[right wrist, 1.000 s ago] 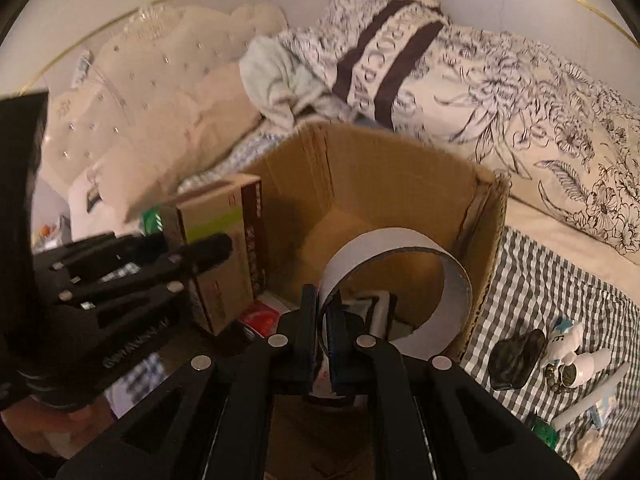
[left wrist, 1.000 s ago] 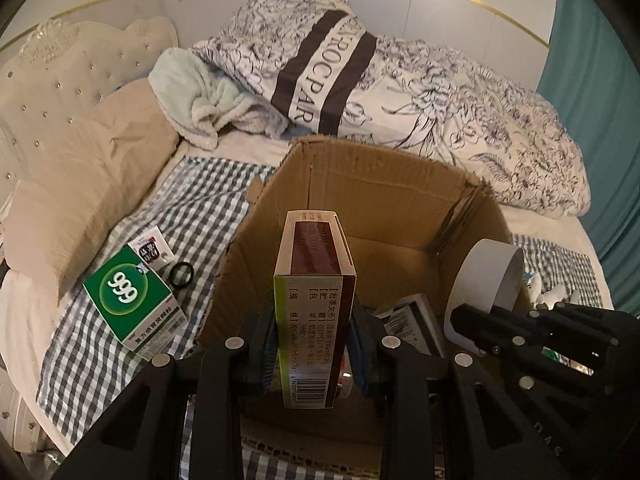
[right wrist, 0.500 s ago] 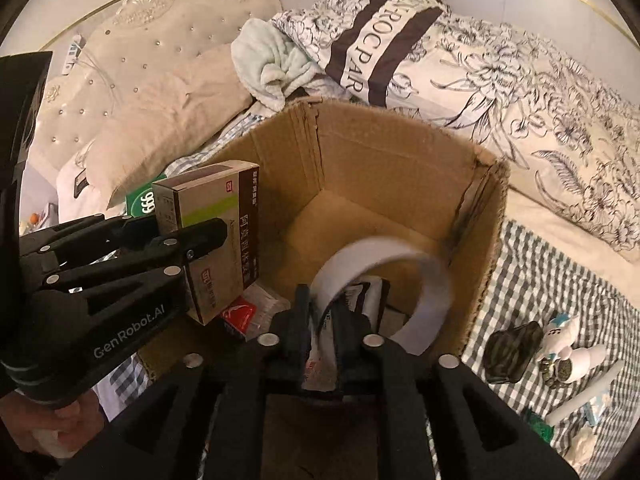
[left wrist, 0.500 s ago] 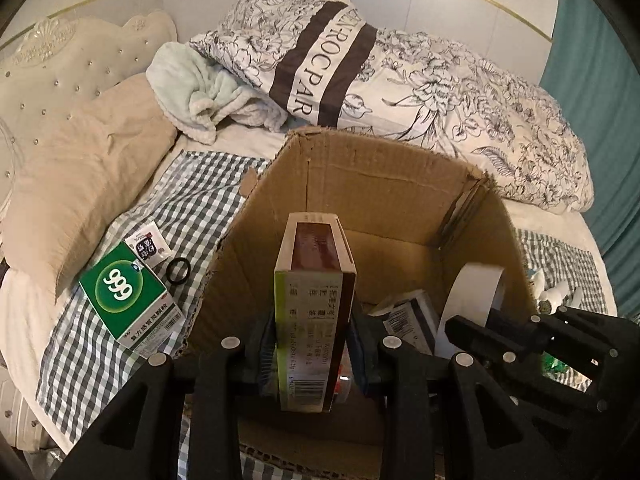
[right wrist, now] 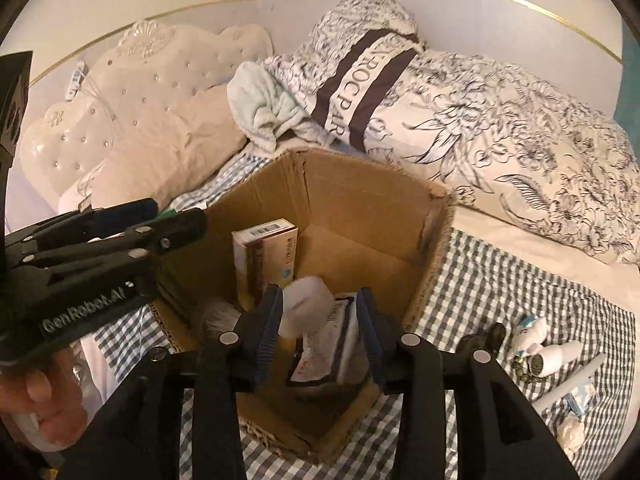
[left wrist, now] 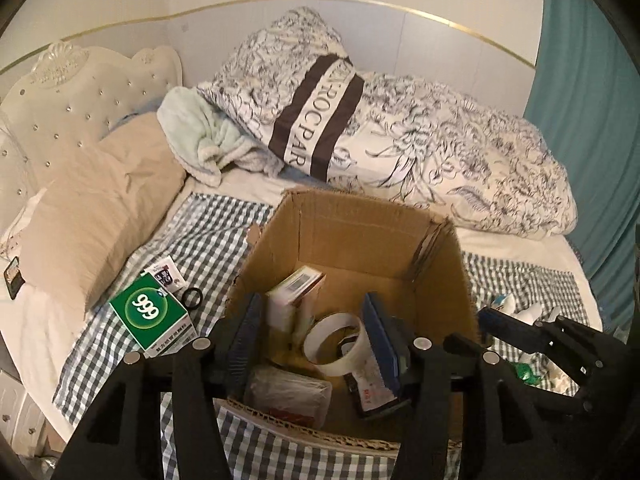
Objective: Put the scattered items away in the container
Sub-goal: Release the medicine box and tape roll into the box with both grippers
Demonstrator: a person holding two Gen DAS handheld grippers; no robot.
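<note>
From my right camera the roll of tape (right wrist: 306,304) in the cardboard box (right wrist: 360,216) is a motion-smeared white blur. I can't read the labels on the flat packets (right wrist: 320,354) beneath it. The small bottles (right wrist: 540,354) on the checked cloth (right wrist: 500,280) are too small to identify. My left view's lower edge cuts off the cloth, and the gripper frame hides the box's near corners.

Your brown-and-cream box (left wrist: 294,294) stands tilted inside the cardboard container (left wrist: 360,228), the white tape roll (left wrist: 334,338) beside it.
</note>
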